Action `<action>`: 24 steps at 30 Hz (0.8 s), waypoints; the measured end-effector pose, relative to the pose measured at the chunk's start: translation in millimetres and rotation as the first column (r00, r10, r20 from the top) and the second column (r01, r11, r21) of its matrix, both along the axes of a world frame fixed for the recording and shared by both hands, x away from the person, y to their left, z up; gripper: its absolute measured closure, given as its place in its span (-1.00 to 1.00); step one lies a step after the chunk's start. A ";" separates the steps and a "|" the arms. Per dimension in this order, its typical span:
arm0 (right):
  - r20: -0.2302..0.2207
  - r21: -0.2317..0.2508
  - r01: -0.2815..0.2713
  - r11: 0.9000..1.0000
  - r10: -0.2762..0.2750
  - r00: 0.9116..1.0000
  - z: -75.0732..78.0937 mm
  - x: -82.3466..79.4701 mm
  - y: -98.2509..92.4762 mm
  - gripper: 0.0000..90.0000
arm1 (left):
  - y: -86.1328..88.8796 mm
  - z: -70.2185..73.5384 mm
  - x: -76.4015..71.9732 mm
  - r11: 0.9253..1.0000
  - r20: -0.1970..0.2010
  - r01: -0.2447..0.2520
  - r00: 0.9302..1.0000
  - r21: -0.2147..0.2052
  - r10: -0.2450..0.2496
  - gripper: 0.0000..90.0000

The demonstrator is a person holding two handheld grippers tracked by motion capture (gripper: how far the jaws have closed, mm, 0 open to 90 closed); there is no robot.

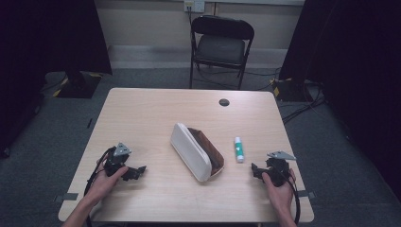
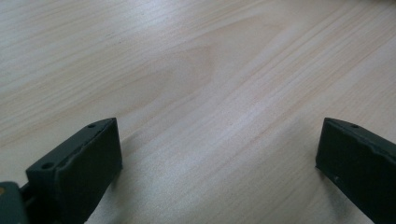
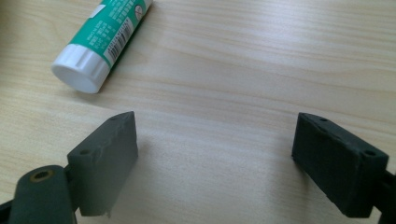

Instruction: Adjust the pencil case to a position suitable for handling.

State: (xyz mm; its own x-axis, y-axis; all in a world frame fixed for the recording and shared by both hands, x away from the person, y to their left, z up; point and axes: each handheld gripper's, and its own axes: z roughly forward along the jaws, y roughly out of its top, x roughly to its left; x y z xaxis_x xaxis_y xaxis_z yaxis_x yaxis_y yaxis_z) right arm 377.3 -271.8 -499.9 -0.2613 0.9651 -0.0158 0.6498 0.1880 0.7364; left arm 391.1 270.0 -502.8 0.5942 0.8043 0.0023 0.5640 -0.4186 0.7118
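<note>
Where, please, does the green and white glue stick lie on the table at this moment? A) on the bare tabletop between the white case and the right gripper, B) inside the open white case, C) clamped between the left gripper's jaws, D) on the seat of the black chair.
A: the glue stick lies flat on the table, apart from the white case and ahead of the open right gripper.

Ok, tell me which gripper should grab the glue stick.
The right gripper: the glue stick lies just ahead of its open jaws, while the left gripper sits beyond the case.
</note>
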 end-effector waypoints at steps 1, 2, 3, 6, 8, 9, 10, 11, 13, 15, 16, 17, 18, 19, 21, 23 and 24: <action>0.000 0.000 0.004 1.000 -0.004 1.000 0.0 0.0 -0.1 -0.70 | 0.1 0.0 0.1 1.000 0.000 0.001 1.000 0.000 -0.001 -1.00; -0.001 0.001 0.004 1.000 -0.004 1.000 -0.1 0.3 0.4 -0.71 | 0.4 0.0 0.1 1.000 0.000 0.004 1.000 0.001 -0.004 -1.00; -0.001 0.000 0.003 1.000 -0.003 1.000 -0.1 0.5 -0.1 -0.71 | 0.4 0.0 -0.1 1.000 0.000 0.005 1.000 -0.001 -0.005 -1.00; -0.002 0.001 0.011 1.000 -0.011 1.000 0.2 -0.5 -1.1 -0.70 | 0.7 1.7 -1.2 1.000 -0.006 0.003 1.000 0.004 -0.003 -0.95; -0.013 0.001 0.005 1.000 -0.005 1.000 1.4 -0.8 -1.9 -0.68 | 1.2 3.1 -1.7 1.000 -0.010 0.009 1.000 0.008 -0.009 -0.87; -0.016 -0.003 0.003 1.000 -0.003 1.000 2.0 -1.0 -2.3 -0.67 | 1.2 3.1 -1.7 1.000 -0.010 0.009 1.000 0.008 -0.009 -0.82; -0.021 -0.003 0.000 1.000 0.000 1.000 3.0 -1.7 -2.6 -0.64 | 1.1 4.9 -2.6 1.000 -0.001 0.003 1.000 0.009 -0.003 -0.74; -0.018 -0.005 -0.004 1.000 0.004 1.000 4.4 -2.7 -2.3 -0.62 | 1.1 4.9 -2.6 1.000 -0.001 0.003 1.000 0.009 -0.003 -0.66; 0.011 -0.017 -0.011 1.000 0.011 1.000 8.3 -6.2 -1.5 -0.58 | 0.9 5.7 -3.3 1.000 -0.003 -0.006 1.000 0.006 0.006 -0.63; 0.049 -0.004 -0.010 1.000 0.010 0.999 14.7 -11.5 -0.1 -0.44 | 0.5 6.4 -4.5 1.000 -0.011 -0.007 1.000 0.002 0.007 -0.61; 0.053 0.012 -0.024 1.000 0.023 0.998 16.9 -13.6 -0.4 -0.32 | 0.6 7.2 -4.8 1.000 -0.005 -0.008 1.000 0.002 0.008 -0.59; 0.060 0.026 -0.040 0.999 0.039 0.997 19.1 -15.5 -0.8 -0.28 | 0.7 8.7 -5.7 1.000 -0.002 -0.009 1.000 -0.003 0.009 -0.59; 0.068 0.039 -0.054 0.998 0.051 0.996 22.7 -17.7 0.0 -0.31 | 0.8 9.8 -6.2 1.000 0.000 -0.004 1.000 -0.002 0.004 -0.59; 0.066 0.047 -0.063 0.997 0.060 0.996 25.2 -18.8 0.9 -0.29 | 0.0 11.3 -7.6 1.000 0.007 0.000 1.000 -0.007 0.000 -0.59; 0.079 0.066 -0.095 0.993 0.090 0.993 32.9 -21.9 5.5 -0.20 | -1.7 14.4 -10.1 1.000 0.009 -0.001 1.000 -0.014 0.001 -0.58; 0.082 0.070 -0.114 0.991 0.108 0.991 36.0 -23.4 8.9 -0.16 | -2.9 15.8 -11.1 0.999 0.015 0.003 1.000 -0.034 -0.002 -0.57; 0.087 0.072 -0.140 0.988 0.134 0.987 38.6 -24.6 13.2 -0.12 | -3.6 17.9 -12.5 0.998 0.012 0.016 1.000 -0.064 -0.015 -0.57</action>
